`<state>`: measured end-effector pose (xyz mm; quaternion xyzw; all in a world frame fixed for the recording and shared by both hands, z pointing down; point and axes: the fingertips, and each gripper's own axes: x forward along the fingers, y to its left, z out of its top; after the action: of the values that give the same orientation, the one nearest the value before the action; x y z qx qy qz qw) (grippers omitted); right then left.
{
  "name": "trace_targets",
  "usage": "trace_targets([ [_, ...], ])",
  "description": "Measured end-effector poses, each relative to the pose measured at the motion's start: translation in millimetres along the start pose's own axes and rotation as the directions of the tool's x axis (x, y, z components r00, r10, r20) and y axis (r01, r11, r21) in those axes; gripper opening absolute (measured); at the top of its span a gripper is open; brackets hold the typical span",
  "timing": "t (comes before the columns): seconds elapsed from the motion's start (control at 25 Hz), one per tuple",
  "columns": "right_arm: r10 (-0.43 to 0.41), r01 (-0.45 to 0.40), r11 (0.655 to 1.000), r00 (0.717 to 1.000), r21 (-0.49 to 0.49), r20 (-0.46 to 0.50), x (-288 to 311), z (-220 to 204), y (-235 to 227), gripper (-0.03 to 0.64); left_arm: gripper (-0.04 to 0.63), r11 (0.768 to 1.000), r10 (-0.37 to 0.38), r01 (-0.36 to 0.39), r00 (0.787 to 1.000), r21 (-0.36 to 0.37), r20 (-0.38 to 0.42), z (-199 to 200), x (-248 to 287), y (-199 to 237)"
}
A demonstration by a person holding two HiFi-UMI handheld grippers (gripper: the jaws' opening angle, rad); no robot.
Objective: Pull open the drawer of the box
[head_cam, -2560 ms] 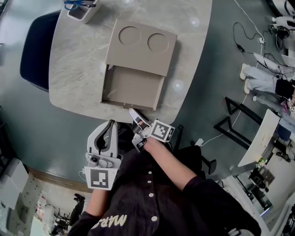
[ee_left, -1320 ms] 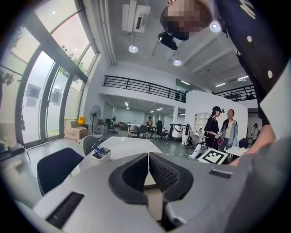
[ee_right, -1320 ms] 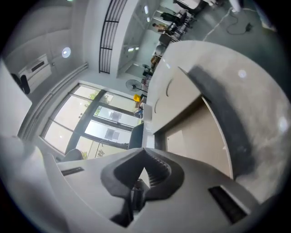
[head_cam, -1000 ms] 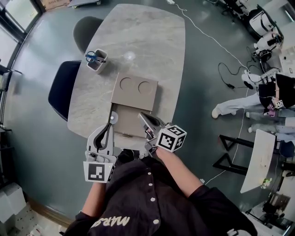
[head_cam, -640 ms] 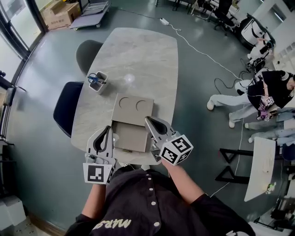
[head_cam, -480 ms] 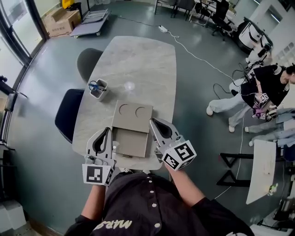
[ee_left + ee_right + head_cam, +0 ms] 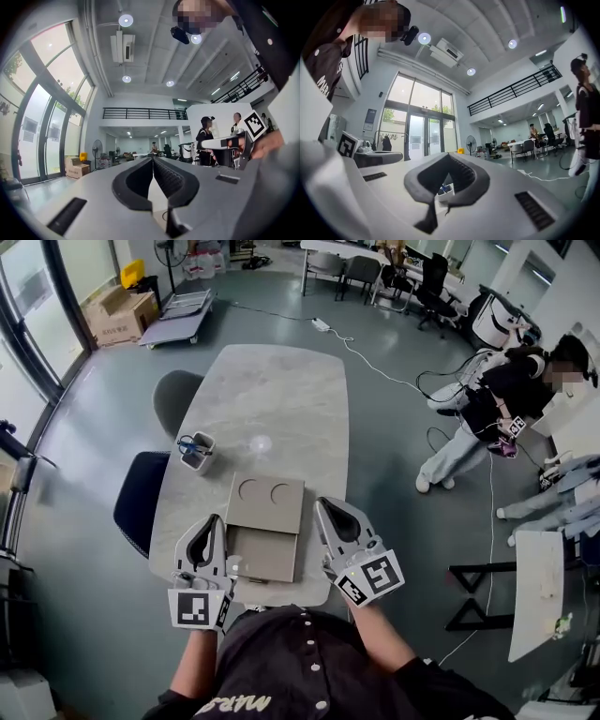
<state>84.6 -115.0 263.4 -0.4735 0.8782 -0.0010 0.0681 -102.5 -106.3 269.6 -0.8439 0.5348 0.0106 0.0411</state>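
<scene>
The flat tan box (image 7: 268, 502) with two round recesses in its lid lies on the near end of the marble table (image 7: 281, 399). Its drawer (image 7: 262, 555) stands pulled out toward me and looks empty. My left gripper (image 7: 217, 518) hovers over the drawer's left front corner with its jaws shut on nothing. My right gripper (image 7: 322, 502) is raised just right of the box, also shut and empty. Both gripper views look out across the room, with the left gripper (image 7: 152, 159) and right gripper (image 7: 449, 156) tips touching.
A white pen cup (image 7: 195, 452) with blue-handled scissors stands on the table left of the box. A dark blue chair (image 7: 139, 502) and a grey chair (image 7: 176, 395) sit along the table's left side. People (image 7: 487, 399) stand at the right.
The head view has risen and drawn back from the table. My right gripper left the drawer's front edge and lifted to the box's right. The drawer stays open.
</scene>
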Motion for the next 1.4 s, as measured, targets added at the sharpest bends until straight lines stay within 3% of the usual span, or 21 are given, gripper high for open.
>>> trace_targets([
  [0.8,0.005,-0.007,0.999,0.999,-0.042,-0.032,5.7,-5.8,4.9,-0.003,0.017,0.998,0.020,-0.019,1.000,0.058,-0.011,4.1,-11.2,1.9],
  [1.4,0.005,-0.005,1.000,0.999,-0.024,-0.035,9.2,-7.9,7.5,-0.003,0.017,0.998,0.028,-0.027,1.000,0.051,-0.011,0.3,-11.3,2.5],
])
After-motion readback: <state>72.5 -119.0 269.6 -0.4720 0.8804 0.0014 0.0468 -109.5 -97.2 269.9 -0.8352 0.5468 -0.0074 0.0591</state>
